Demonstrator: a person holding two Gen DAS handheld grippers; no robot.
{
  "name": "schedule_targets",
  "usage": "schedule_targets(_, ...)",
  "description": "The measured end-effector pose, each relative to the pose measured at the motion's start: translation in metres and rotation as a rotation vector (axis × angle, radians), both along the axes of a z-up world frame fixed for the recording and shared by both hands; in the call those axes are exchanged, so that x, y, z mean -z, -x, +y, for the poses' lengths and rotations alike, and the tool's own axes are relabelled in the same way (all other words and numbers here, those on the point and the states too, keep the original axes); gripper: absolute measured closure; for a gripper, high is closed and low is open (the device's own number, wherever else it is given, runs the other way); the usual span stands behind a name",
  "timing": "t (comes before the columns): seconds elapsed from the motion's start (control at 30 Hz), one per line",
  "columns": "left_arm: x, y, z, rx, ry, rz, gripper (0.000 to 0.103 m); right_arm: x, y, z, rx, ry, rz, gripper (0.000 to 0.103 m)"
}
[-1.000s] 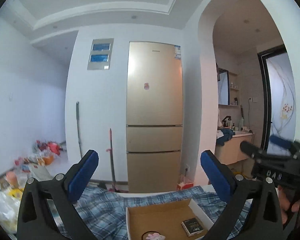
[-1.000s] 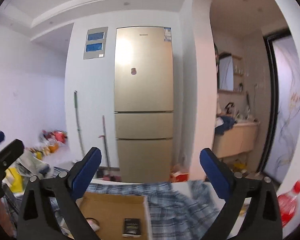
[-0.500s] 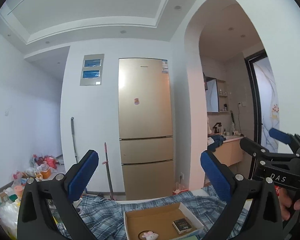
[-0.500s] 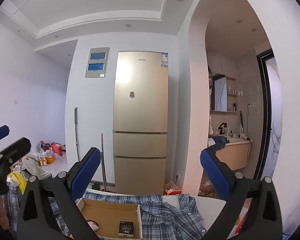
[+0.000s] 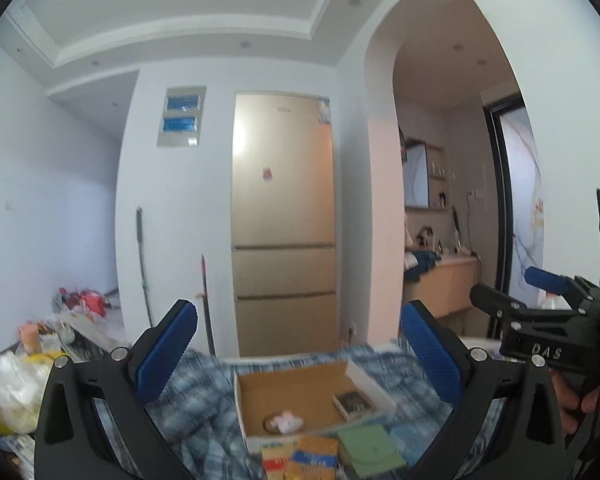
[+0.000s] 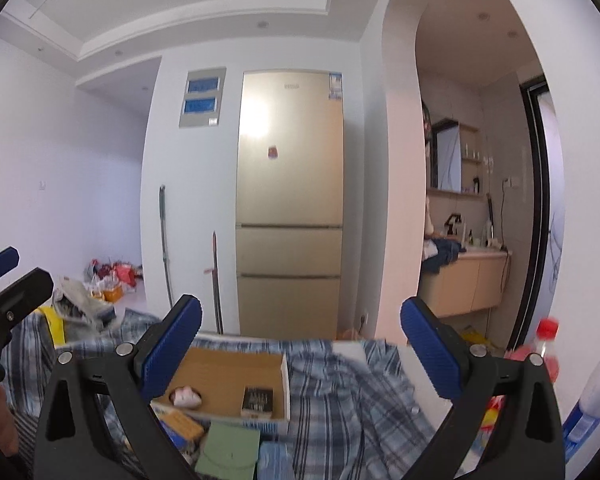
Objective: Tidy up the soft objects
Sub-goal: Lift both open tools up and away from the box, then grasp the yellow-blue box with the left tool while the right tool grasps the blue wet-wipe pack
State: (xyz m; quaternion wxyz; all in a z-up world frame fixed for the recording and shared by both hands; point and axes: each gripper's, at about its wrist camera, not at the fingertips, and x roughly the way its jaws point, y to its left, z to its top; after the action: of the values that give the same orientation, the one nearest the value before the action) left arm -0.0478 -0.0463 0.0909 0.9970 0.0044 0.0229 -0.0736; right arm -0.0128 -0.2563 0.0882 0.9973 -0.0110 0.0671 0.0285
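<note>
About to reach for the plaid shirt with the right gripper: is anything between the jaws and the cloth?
Nothing visible blocks it. The right gripper hangs open above the plaid shirt, with bare cloth below. The cardboard box sits on the shirt to the left, the green folder nearer the camera.

The plaid shirt [image 6: 340, 396] was blurred and ran out past the bottom edge in both views. The small pink object [image 5: 286, 421] in the cardboard box [image 5: 300, 384] was too blurred to identify, as was the label on the dark packet [image 6: 257, 401].
</note>
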Motion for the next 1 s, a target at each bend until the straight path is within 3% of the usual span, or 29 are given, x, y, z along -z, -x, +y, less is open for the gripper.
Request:
schedule_targets(0.1,0.025,-0.007,0.0,0.02,0.021,0.024,0.0,0.019,-0.007,-0.001,0.001,0.0,0.042,0.003)
schedule_targets(0.47,0.084,-0.037,-0.007,-0.006,-0.05,0.109,0.0,0.075,-0.024,-0.007,0.033,0.011,0.104,0.003)
schedule_targets(0.83,0.096,-0.069,0.001,-0.005,-0.025,0.254,0.0,0.085,-0.035,-0.005,0.024,0.019,0.175,0.003)
schedule_targets(1.0,0.103,-0.081,-0.003,0.019,-0.049,0.325,0.0,0.088,-0.038,-0.005,0.02,0.023,0.2,0.003)
